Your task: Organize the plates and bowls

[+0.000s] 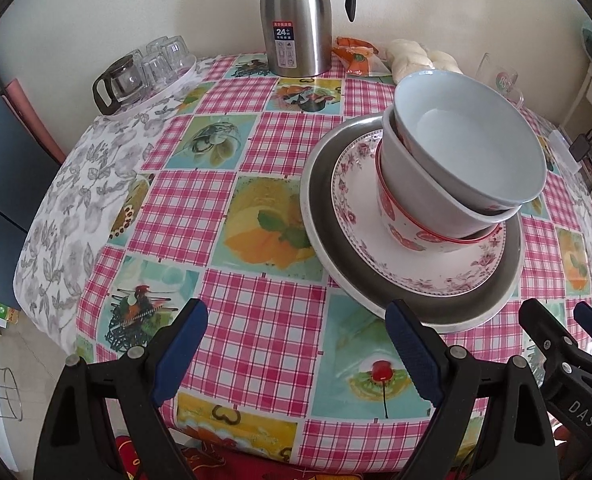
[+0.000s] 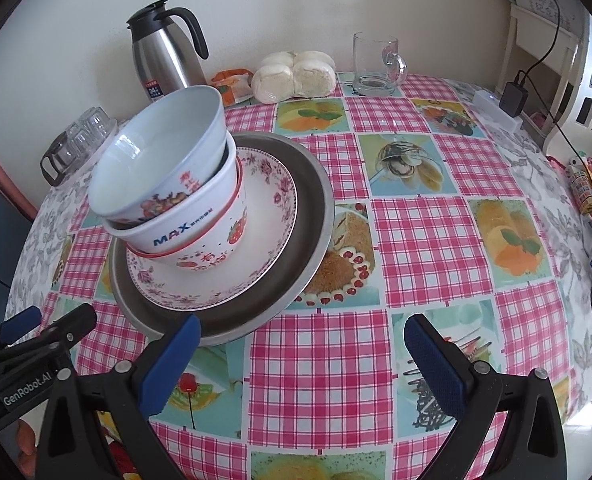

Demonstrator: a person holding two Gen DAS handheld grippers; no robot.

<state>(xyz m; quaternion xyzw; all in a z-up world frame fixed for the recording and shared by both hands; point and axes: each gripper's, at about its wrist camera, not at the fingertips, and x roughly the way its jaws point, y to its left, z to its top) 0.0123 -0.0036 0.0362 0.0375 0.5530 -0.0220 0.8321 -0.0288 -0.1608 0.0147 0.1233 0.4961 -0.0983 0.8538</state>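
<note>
Left gripper (image 1: 297, 354) low in its frame, jaws spread wide and empty, its right finger just short of the near rim of the metal tray (image 1: 511, 296). Right gripper (image 2: 303, 364) the same: wide apart, nothing held, its left finger close to that tray's rim at lower left of its frame.

Moving outward, the stack sits right of centre in the left view and left of centre in the right view: the metal tray on the checked tabletop (image 1: 256, 200), the floral plate (image 1: 415, 276) inside it, then the red-patterned bowl (image 2: 216, 256), the MAX bowl (image 2: 184, 232) and the top white bowl (image 2: 156, 160), each nested in the one below.

By the look of it, the stacking is largely done, yet the upper bowls lean toward the left gripper's side. The sensible move would be to nudge or reseat the top bowl level, gripping its rim gently, since glazed ware slips. Lifting the tray from both sides would risk the bowls toppling.

Behind stand the steel thermos (image 1: 296, 24) and a glass mug (image 2: 375, 64), well clear.
</note>
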